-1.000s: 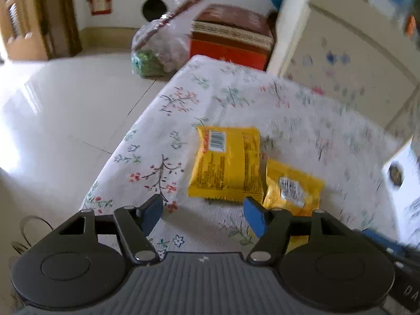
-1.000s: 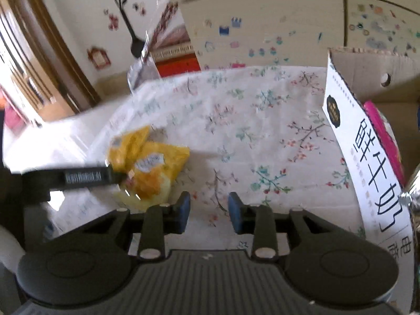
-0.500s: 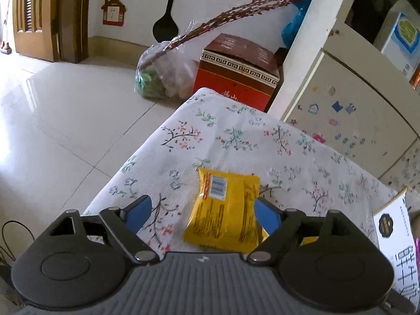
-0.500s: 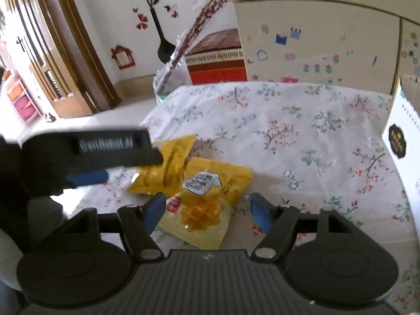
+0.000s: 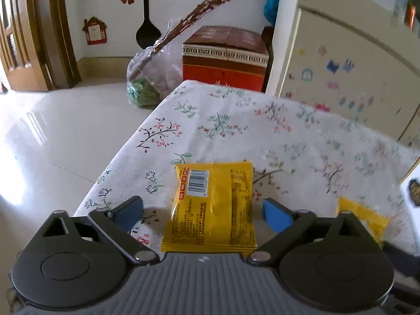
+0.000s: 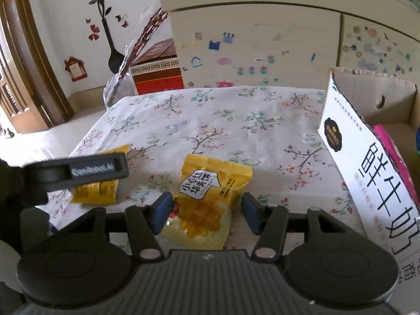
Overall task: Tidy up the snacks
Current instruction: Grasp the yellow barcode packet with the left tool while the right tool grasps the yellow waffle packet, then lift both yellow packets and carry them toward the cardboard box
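Note:
Two yellow snack packets lie on the floral tablecloth (image 5: 223, 120). My left gripper (image 5: 203, 214) is open, its blue pads on either side of the barcode-side packet (image 5: 210, 207), not touching it. My right gripper (image 6: 206, 212) is open around the second packet (image 6: 207, 199), printed side up; the left pad is close to its edge. In the right wrist view the left gripper's finger (image 6: 78, 170) partly hides the first packet (image 6: 97, 187). The second packet's corner shows in the left wrist view (image 5: 365, 216).
An open cardboard box (image 6: 367, 162) with a white printed side stands at the table's right, a pink packet (image 6: 391, 152) inside. Beyond the table's far edge are a red box (image 5: 225, 57), a plastic bag of twigs (image 5: 147, 84) and a stickered cabinet (image 6: 257, 50). Tiled floor lies left.
Both grippers have opened wider and moved in over the packets. The left one now straddles the barcode packet and the right one straddles the printed packet.

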`<state>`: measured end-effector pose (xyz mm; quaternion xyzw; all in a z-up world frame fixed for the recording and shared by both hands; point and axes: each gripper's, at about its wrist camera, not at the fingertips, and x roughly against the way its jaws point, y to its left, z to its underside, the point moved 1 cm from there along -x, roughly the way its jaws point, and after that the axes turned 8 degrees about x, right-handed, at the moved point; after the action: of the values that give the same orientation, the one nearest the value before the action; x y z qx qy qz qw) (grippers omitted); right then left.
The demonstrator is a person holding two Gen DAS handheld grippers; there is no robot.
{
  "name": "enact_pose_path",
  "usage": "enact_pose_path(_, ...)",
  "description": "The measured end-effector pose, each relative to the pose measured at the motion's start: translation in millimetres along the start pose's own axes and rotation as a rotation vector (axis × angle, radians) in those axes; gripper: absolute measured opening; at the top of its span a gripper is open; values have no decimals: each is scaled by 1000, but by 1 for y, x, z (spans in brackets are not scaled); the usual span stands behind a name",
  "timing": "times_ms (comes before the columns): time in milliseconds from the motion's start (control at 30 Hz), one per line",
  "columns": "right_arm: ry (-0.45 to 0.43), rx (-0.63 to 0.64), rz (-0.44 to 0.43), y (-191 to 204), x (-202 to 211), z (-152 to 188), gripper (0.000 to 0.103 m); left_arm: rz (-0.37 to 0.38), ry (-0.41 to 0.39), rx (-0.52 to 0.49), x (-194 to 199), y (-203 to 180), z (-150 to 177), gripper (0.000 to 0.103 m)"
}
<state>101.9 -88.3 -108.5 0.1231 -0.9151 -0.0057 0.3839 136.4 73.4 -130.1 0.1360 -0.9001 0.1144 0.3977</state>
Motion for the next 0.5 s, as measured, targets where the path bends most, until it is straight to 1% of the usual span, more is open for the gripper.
enact_pose_path(67,-4,-12,-19,-1,-1,0,66,-4,-7,20,-1,0,0,103)
enact_pose_path(100,-7,-12,-31,-1,-1,0,73,-3,-6,33,-2,1,0,103)
enact_pose_path(133,-10,-7,-41,1,-2,0,77,-6,-7,27,-2,-1,0,102)
enact_pose_path(233,-11,44,-27,8,-5,1,78,7,-20,6,2,-5,2,91)
enact_pose_path(267,-7,63,-15,11,-6,1,76,17,-21,-9,5,-7,3,84)
enact_pose_path(300,-5,76,-1,12,-5,1,70,32,-20,-26,8,-9,4,75)
enact_pose_path(333,-4,70,-9,12,-4,1,64,47,-13,-32,10,-10,4,71)
enact_pose_path(400,-2,58,-21,8,0,1,54,70,2,-41,15,-11,7,66)
enact_pose_path(433,-2,57,-28,6,3,1,51,84,6,-49,19,-12,10,65)
enact_pose_path(500,10,41,-38,1,9,4,49,110,29,-70,25,-13,15,64)
